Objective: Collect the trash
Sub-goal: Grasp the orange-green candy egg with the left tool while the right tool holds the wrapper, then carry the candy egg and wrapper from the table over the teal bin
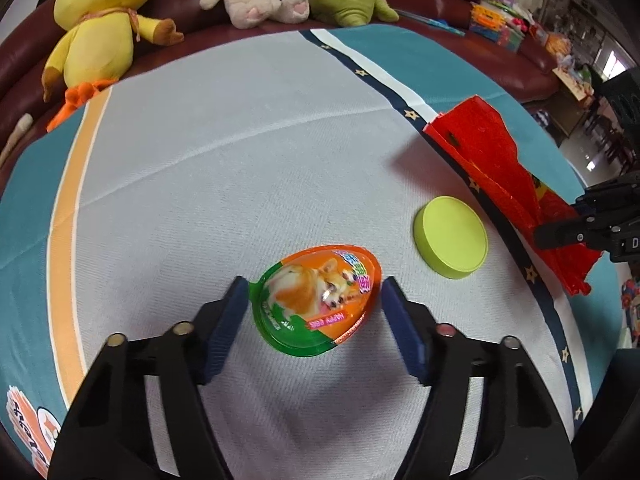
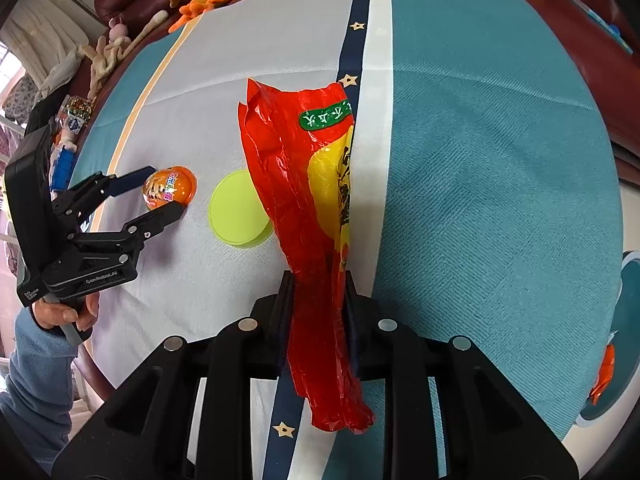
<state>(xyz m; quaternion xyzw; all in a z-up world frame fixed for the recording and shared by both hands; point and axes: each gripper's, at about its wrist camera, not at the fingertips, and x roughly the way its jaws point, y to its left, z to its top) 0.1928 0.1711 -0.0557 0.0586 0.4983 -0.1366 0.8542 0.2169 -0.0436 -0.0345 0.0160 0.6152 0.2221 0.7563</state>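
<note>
An egg-shaped plastic pack [image 1: 316, 300], orange and green with a dog picture, lies on the cloth-covered table [image 1: 200, 160]. My left gripper [image 1: 312, 284] is shut on it, its blue pads [image 1: 230, 316] touching the pack's two sides. The right wrist view shows the same left gripper [image 2: 166, 190] around the egg pack [image 2: 170, 186]. My right gripper [image 2: 318, 300] is shut on the lower part of a long red and yellow snack bag [image 2: 296, 168], which drapes away over the cloth. The left wrist view has the bag [image 1: 492, 164] and right gripper [image 1: 560, 234] at the right edge.
A lime-green round lid [image 1: 452, 236] [image 2: 236, 208] lies between egg pack and bag. Plush toys [image 1: 100, 28] line a dark red sofa behind the table. A pale blue bin [image 2: 626, 320] with an orange wrapper sits at the right. A hand [image 2: 60, 316] and blue sleeve hold the left gripper.
</note>
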